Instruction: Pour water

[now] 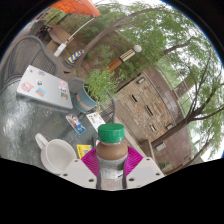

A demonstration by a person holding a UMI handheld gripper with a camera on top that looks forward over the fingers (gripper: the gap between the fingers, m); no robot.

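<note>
My gripper is shut on a clear plastic bottle with a green cap and brownish liquid inside. The magenta pads press on both sides of the bottle's body. The bottle stands upright between the fingers, held above the table. A white cup sits on the round metal table just left of the fingers, apart from the bottle. Its inside is not clear to see.
A white laptop with stickers lies on the table beyond the cup. A small card or packet and a dark container sit behind the bottle. Trees and a brick building fill the background.
</note>
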